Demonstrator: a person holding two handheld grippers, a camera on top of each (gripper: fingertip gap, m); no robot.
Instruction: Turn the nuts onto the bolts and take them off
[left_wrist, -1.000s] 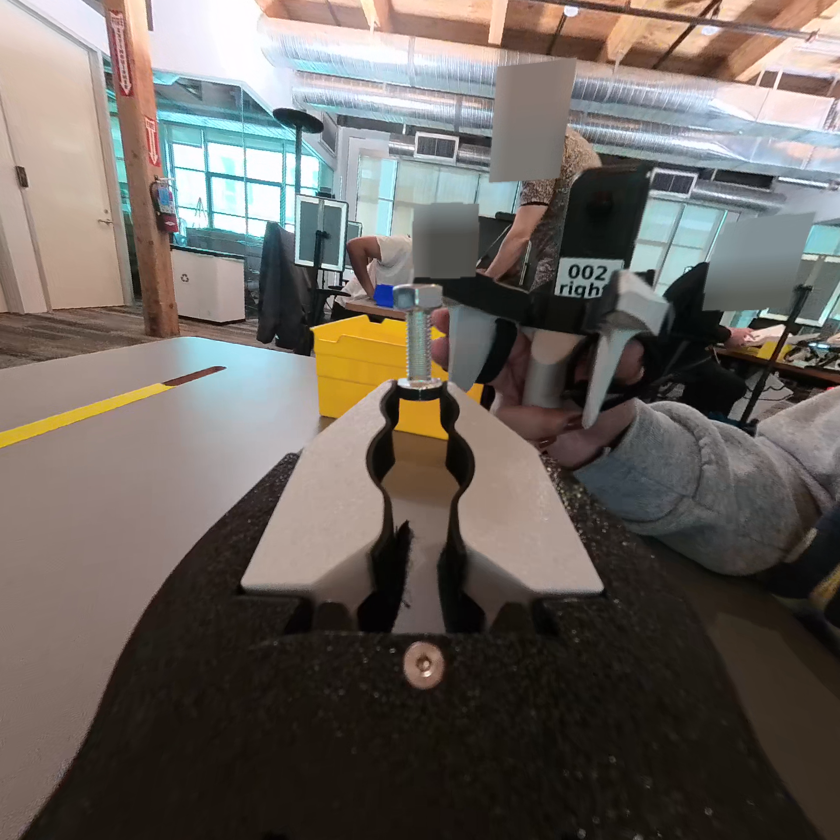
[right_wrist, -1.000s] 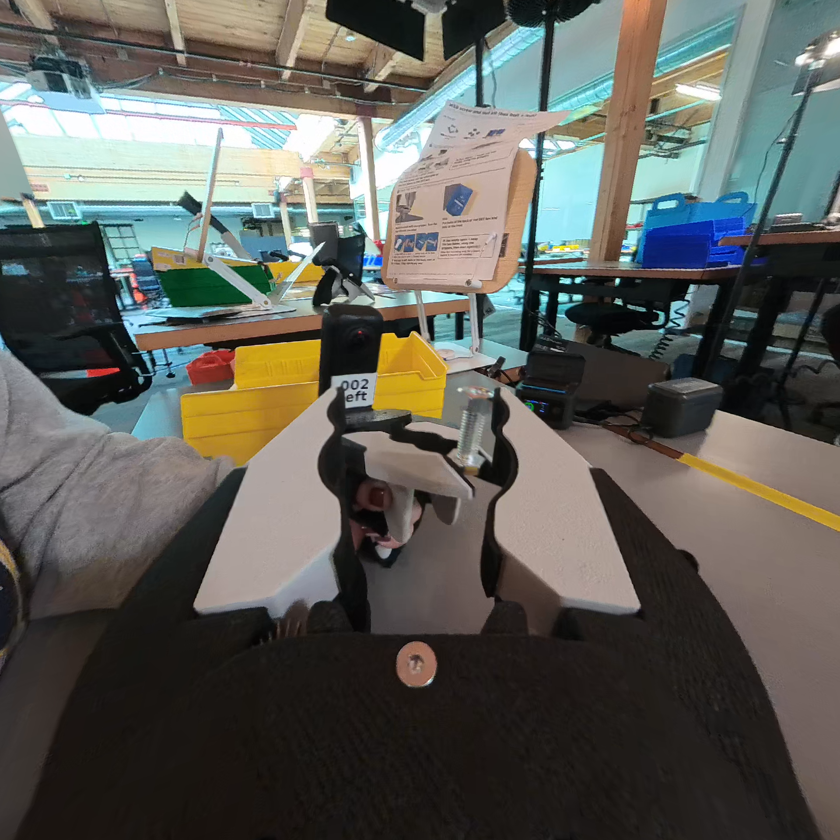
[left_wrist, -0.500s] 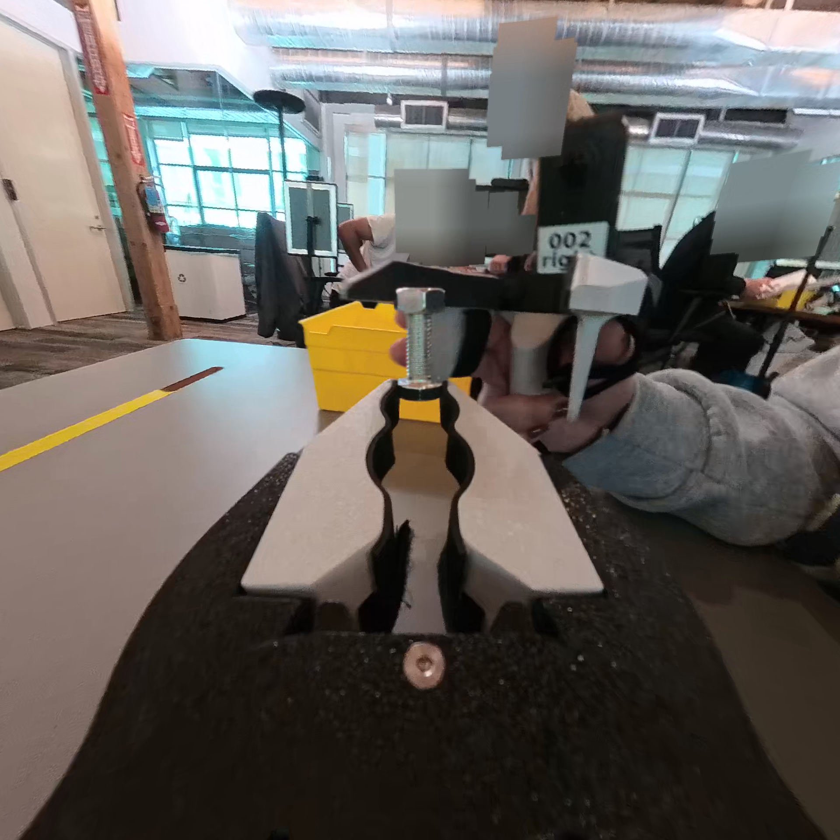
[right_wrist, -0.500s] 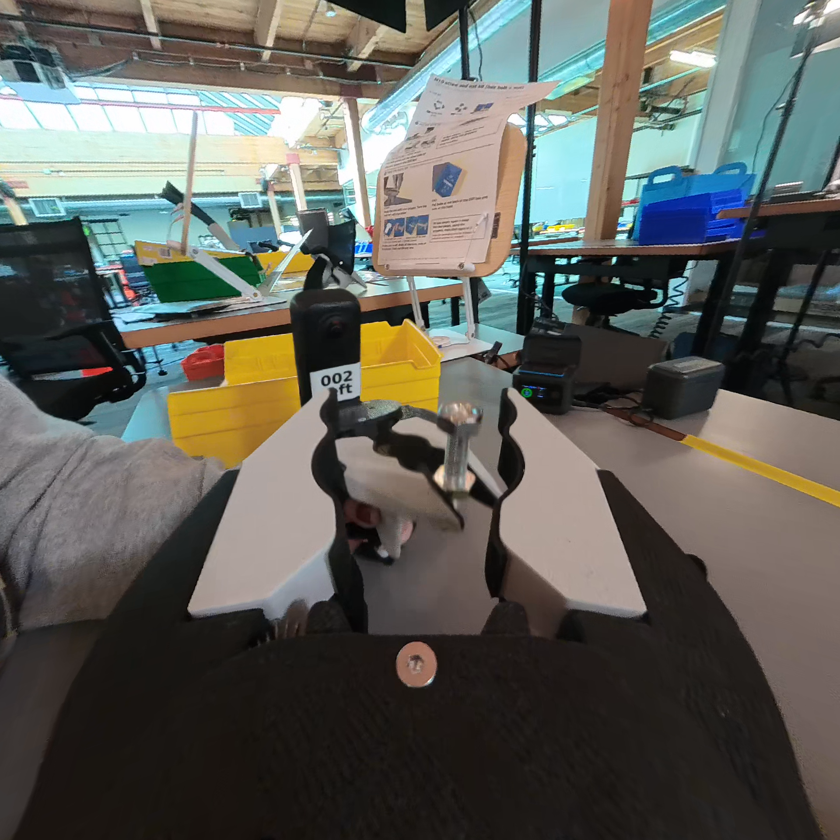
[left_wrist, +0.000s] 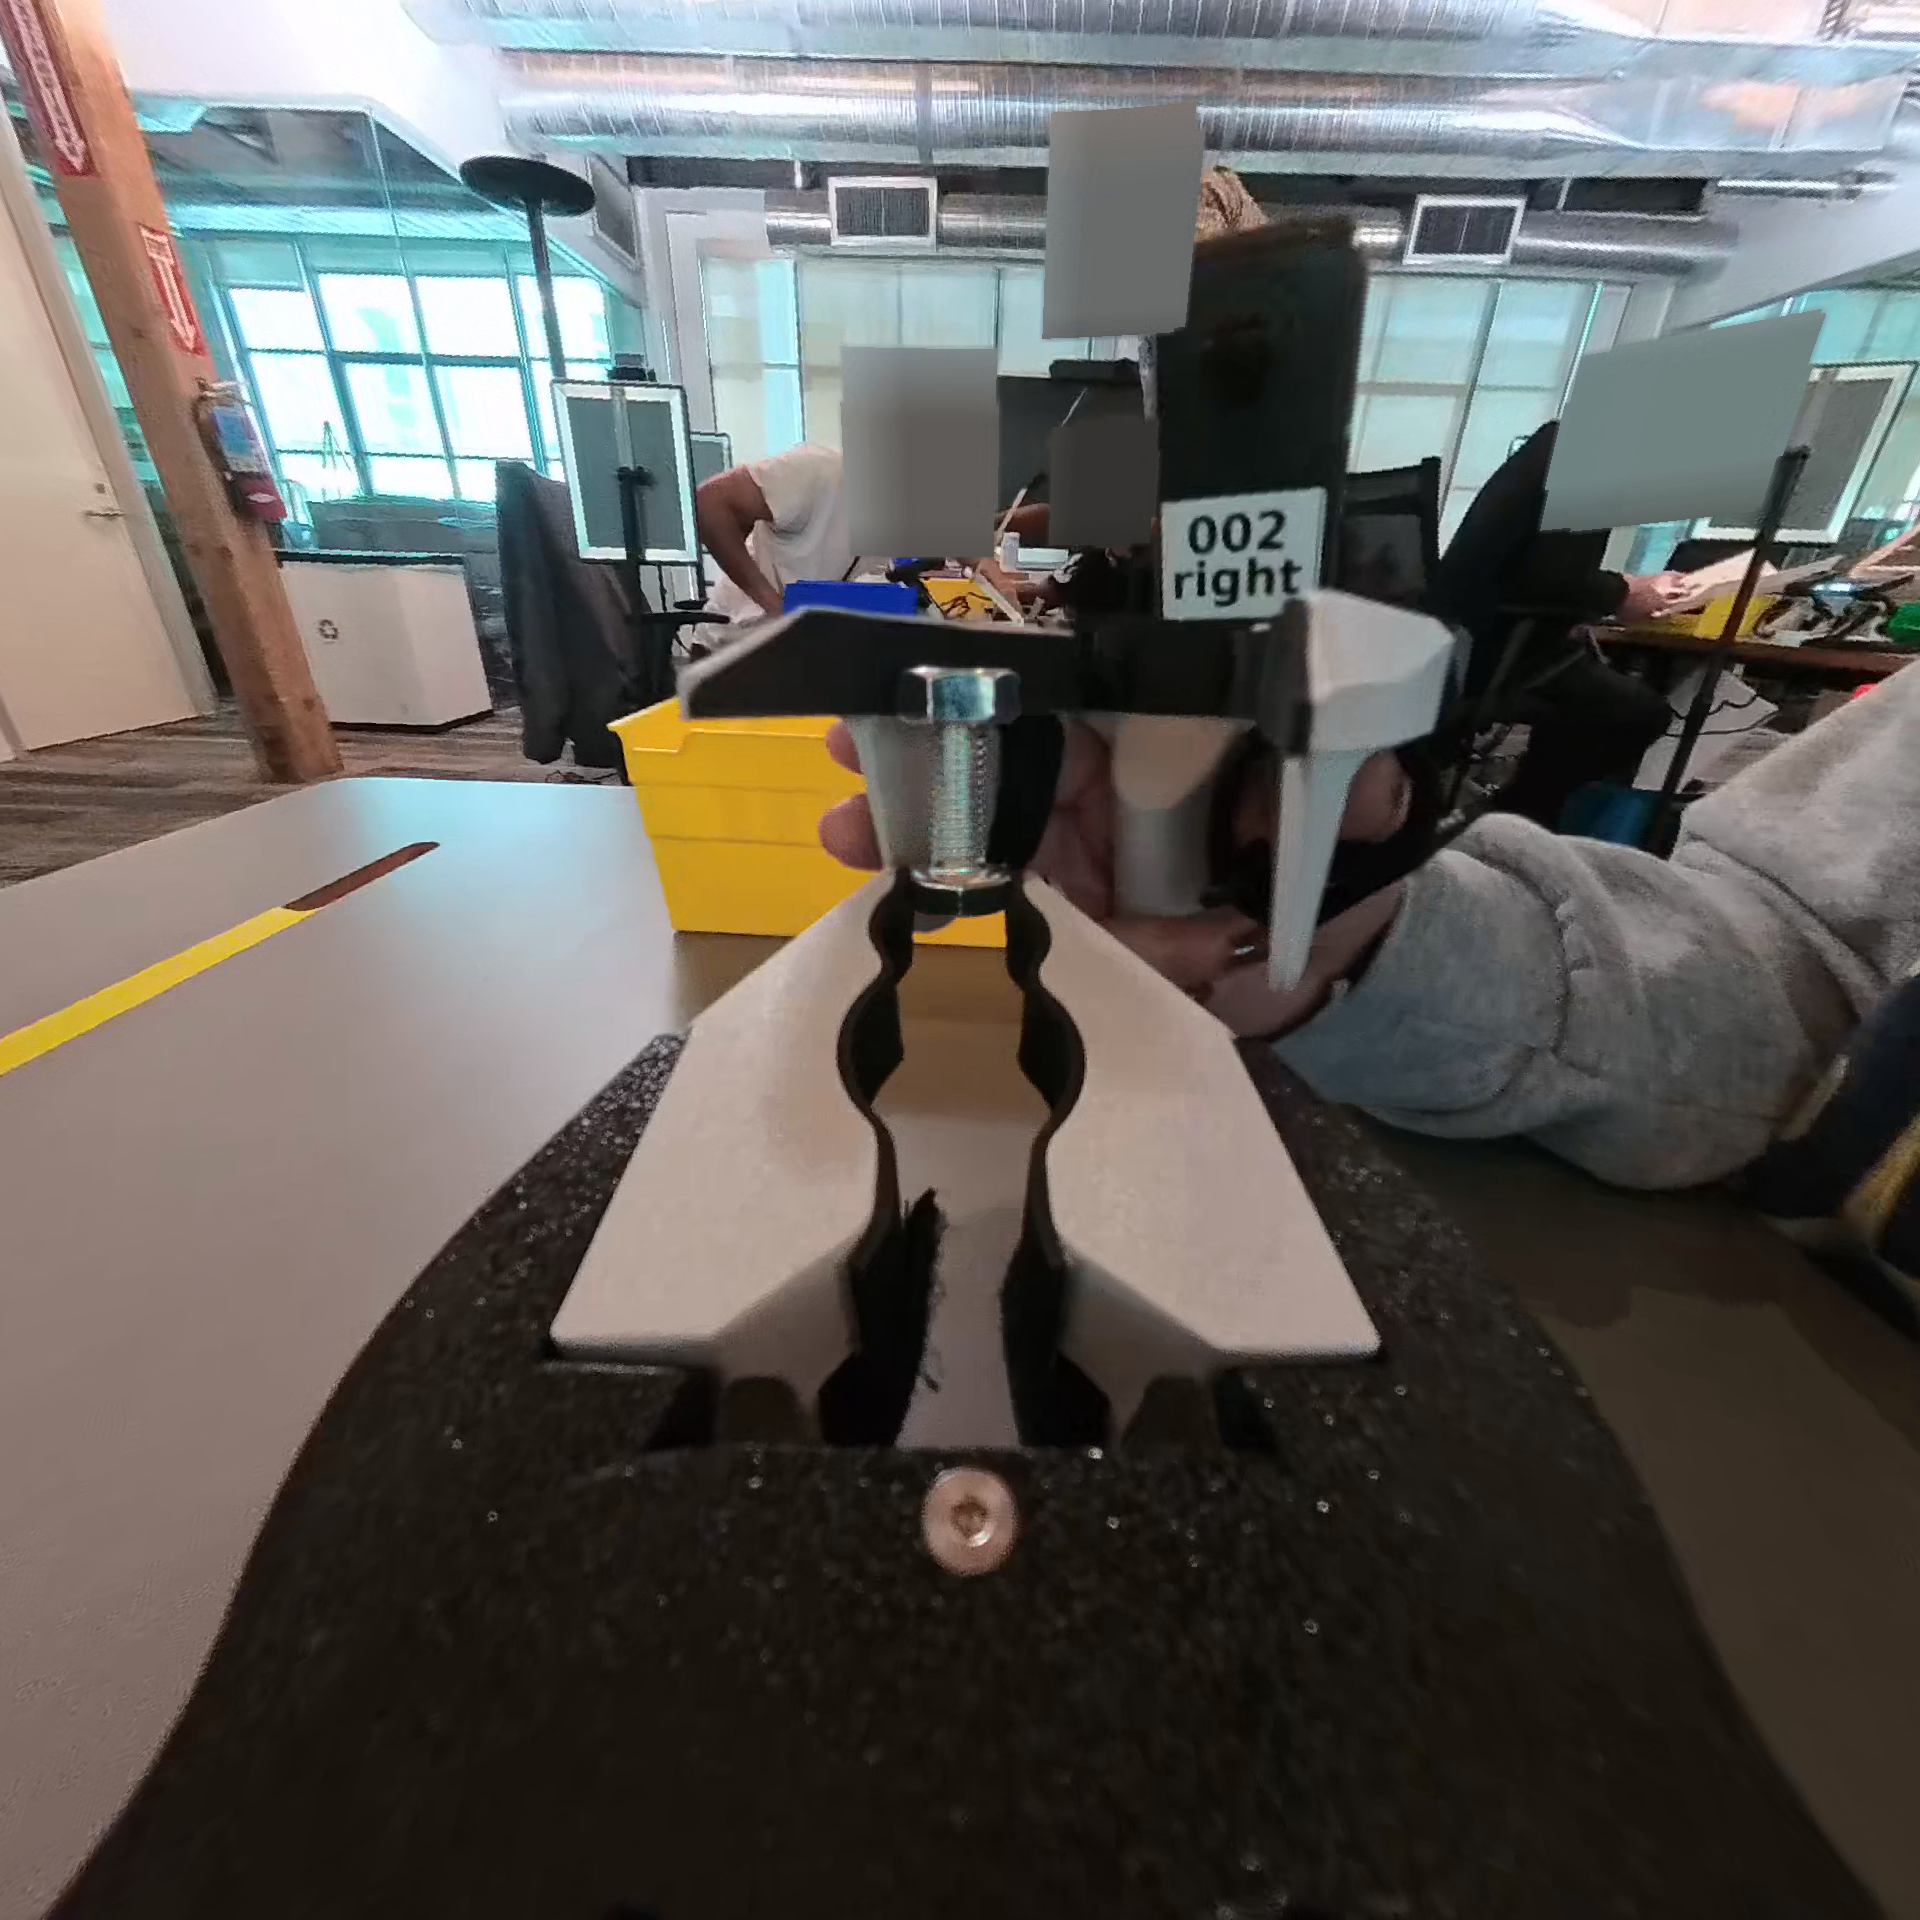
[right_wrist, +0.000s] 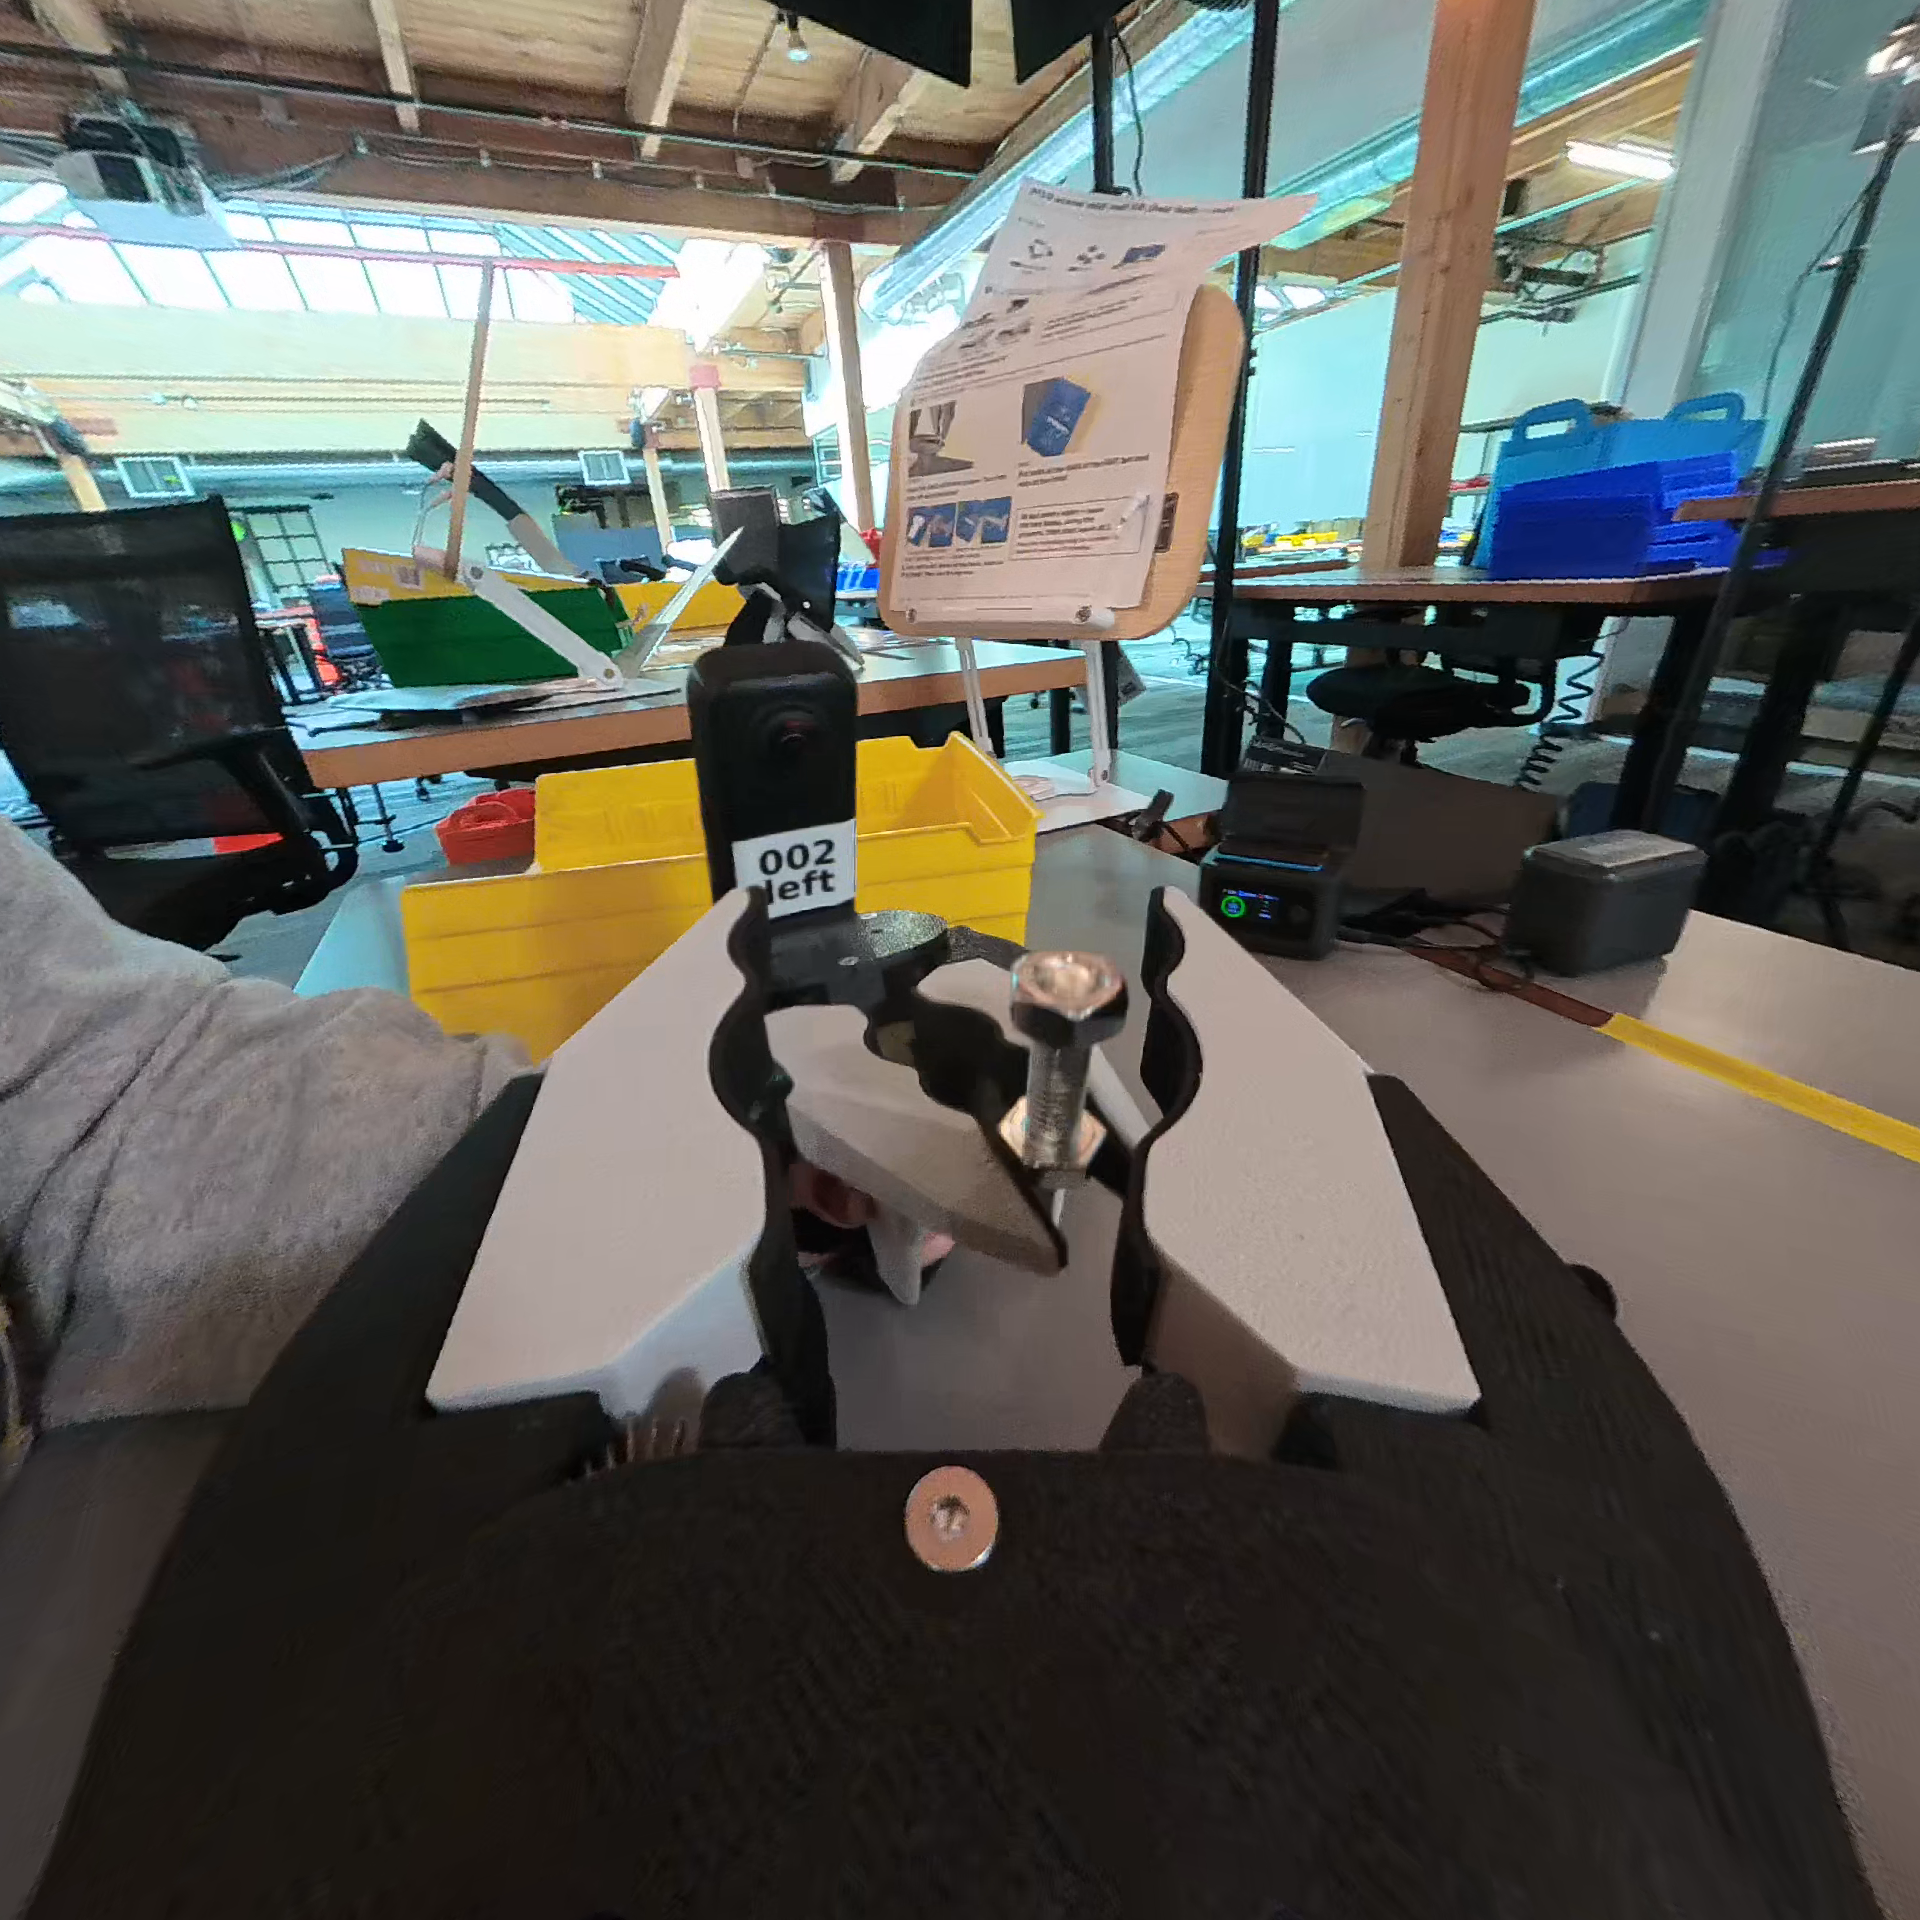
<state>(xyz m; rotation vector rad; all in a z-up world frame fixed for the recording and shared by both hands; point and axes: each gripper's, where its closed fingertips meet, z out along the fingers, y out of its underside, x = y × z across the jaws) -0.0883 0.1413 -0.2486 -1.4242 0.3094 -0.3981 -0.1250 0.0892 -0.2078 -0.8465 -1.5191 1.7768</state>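
Left gripper (left_wrist: 958, 914) clenched on nut (left_wrist: 956, 891) at fingertips; bolt (left_wrist: 958, 790) held upright above it, head up, above desk (left_wrist: 312, 1039). Right gripper (right_wrist: 956, 1049) spread, straddling bolt, head not touched. Best done: bolt head centred between fingers before closing, axis kept vertical. Since earlier frame: right gripper brought closer around bolt.

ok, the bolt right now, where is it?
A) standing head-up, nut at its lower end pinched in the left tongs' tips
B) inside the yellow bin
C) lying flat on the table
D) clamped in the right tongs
A: the bolt stands head-up with its nut gripped at the tips of the left tongs; the right tongs are open around it.
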